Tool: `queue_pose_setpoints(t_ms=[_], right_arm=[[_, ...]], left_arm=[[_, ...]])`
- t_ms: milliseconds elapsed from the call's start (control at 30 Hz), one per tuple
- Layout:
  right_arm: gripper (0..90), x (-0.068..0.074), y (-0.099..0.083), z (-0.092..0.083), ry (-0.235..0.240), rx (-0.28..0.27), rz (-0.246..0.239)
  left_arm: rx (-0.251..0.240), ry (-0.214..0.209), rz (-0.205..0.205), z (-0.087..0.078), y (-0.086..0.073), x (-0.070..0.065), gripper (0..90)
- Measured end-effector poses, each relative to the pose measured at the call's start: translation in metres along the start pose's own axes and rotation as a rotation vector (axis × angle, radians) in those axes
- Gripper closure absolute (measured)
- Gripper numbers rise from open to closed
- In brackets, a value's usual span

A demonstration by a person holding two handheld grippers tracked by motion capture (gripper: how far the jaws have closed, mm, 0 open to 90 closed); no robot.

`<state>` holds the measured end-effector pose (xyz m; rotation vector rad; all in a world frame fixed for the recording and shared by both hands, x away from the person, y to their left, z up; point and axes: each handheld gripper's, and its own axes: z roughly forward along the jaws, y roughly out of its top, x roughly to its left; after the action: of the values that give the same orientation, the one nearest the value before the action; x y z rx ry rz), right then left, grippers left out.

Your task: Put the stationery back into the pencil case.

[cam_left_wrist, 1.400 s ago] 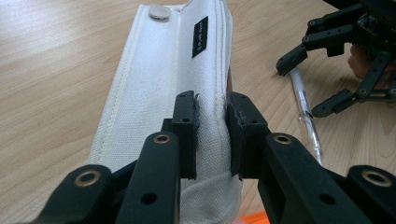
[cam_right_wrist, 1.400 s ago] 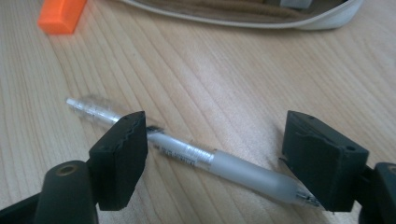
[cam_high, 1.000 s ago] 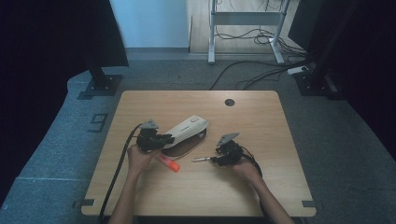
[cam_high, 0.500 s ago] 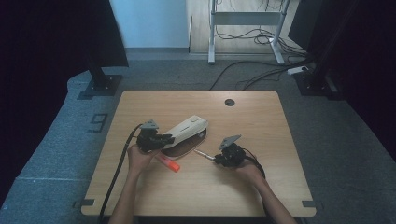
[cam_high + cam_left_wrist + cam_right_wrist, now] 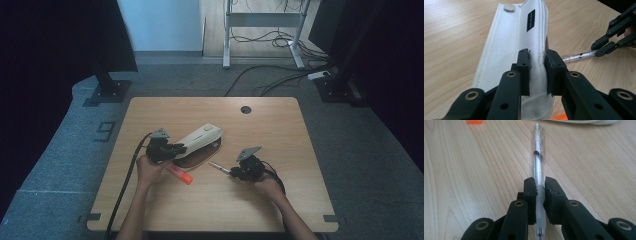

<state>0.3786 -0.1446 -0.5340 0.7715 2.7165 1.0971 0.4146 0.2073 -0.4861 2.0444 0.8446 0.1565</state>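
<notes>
Left claw [image 5: 537, 61] pinches the white pencil case [image 5: 511, 47] flap at tabletop [image 5: 300, 130] centre. Right claw [image 5: 539, 185] just closed on the clear pen [image 5: 539, 157], lying right of the case. Pen grabbed; insertion not yet done. Orange marker [image 5: 181, 175] also outside.

High view is looking forward and down over the table [image 5: 300, 130] from above. Left gripper view is sitting close on the pencil case [image 5: 509, 57], right gripper view close on the pen [image 5: 538, 165]; both are probably sharing that pen.
</notes>
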Motion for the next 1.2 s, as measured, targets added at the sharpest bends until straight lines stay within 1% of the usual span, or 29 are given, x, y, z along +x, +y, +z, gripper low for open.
queue_pose_setpoints(t_ms=[100,167,300,600,700,967,1067,1100,1167,1200], right_arm=[[78.6,0.001,0.002,-0.005,0.001,-0.017,0.000],[78.6,0.002,0.005,-0.010,-0.006,-0.028,-0.003],[78.6,0.002,0.009,-0.015,-0.013,-0.044,-0.003],[78.6,0.000,0.022,-0.016,-0.022,-0.063,0.003],[78.7,-0.002,0.029,-0.013,-0.024,-0.062,0.005],[78.6,-0.004,0.041,-0.005,-0.021,-0.056,0.012],[78.7,-0.004,0.046,0.000,-0.018,-0.053,0.014],[78.6,-0.004,0.050,0.005,-0.017,-0.047,0.009],[78.6,-0.004,0.051,0.007,-0.017,-0.042,0.009],[78.6,-0.004,0.055,0.011,-0.016,-0.035,0.006]], left_arm=[[-0.003,0.000,-0.003,0.000,0.000,0.000,75.3],[-0.005,-0.001,-0.006,0.000,0.000,0.001,75.5],[-0.008,0.002,-0.006,-0.001,0.000,0.001,75.7],[-0.018,0.005,-0.011,-0.002,0.000,0.000,76.0],[-0.023,0.007,-0.012,-0.002,0.000,0.000,76.2],[-0.031,0.010,-0.004,-0.003,0.001,-0.002,76.5],[-0.032,0.010,-0.003,-0.004,0.001,-0.002,76.5],[-0.034,0.009,-0.003,-0.004,0.002,-0.002,76.5],[-0.036,0.008,-0.003,-0.005,0.002,-0.002,76.5],[-0.038,0.006,-0.003,-0.005,0.002,-0.002,76.5]])
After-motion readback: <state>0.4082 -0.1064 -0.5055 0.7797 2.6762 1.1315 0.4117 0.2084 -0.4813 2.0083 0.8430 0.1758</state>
